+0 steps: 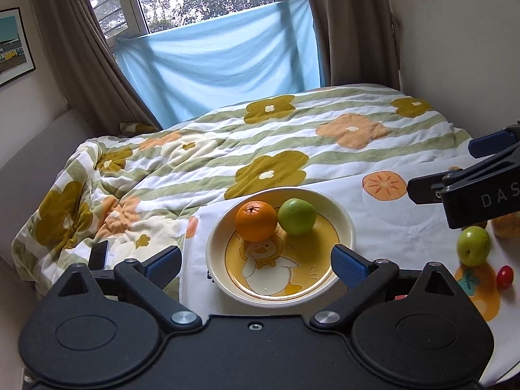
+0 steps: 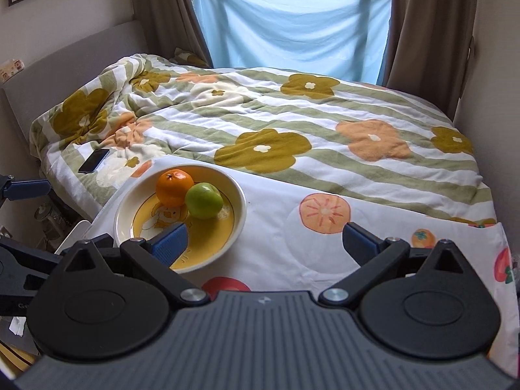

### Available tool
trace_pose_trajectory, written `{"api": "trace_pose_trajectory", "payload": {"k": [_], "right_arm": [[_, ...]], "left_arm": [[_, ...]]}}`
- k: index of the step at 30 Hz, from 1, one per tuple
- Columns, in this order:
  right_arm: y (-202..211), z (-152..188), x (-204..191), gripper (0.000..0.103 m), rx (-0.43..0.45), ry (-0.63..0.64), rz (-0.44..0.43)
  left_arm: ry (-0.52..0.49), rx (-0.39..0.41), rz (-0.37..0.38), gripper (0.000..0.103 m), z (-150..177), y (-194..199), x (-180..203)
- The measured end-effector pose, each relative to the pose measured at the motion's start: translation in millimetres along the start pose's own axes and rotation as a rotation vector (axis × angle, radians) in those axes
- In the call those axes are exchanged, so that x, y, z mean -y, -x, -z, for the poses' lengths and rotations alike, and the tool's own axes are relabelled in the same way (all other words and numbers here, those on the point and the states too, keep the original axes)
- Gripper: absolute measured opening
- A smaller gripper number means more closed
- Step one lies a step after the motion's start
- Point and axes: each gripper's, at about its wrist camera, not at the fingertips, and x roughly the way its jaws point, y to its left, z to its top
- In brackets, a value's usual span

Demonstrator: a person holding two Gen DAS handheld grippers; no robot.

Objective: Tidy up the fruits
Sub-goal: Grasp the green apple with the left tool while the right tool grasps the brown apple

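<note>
Cream-rimmed, the yellow duck plate [image 1: 349, 227] holds an orange [image 1: 255, 221] at its 11 o'clock, touching a green apple [image 1: 297, 216] at 1 o'clock. Both the left gripper [image 1: 256, 263] and the right gripper [image 2: 265, 243] are spread wide, grasping nothing. A second green apple [image 1: 473, 245] and a small red fruit [image 1: 504, 277] lie on the fruit-print cloth [image 1: 406, 224] at the plate's 3 o'clock.

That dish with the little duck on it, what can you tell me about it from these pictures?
The round cream-rimmed dish looks like glazed ceramic: a shallow bowl shape with a yellow inner floor printed with a cartoon duckling. It sits flat on the white fruit-print cloth at the foot of the bed. Inside, toward the far side, rest a round orange fruit and a round green fruit, touching each other. The near half of the dish is bare. Neither tool touches it.
</note>
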Motion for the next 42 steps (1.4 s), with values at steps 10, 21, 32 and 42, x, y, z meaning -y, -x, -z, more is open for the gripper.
{"api": "trace_pose_trajectory", "payload": {"k": [10,21,32,42], "right_arm": [[62.4,44.0,94.2,0.103,-0.02,-0.066,0.056],[61.3,99.2,181.0,0.103,-0.063,-0.097,0.109],[26.4,128.4,216.3,0.103,-0.06,-0.122,0.067],[3.4,135.4,220.2,0.103,-0.057,-0.113,0.035]], "left_arm": [[0.038,0.019,0.062,0.1,-1.1,38.4,72.4],[0.027,-0.014,0.104,0.1,10.8,20.5,171.0],[-0.05,-0.034,0.107,0.096,28.2,-32.1,244.4],[-0.052,-0.047,0.117,0.081,25.2,-62.2,263.3]]}}
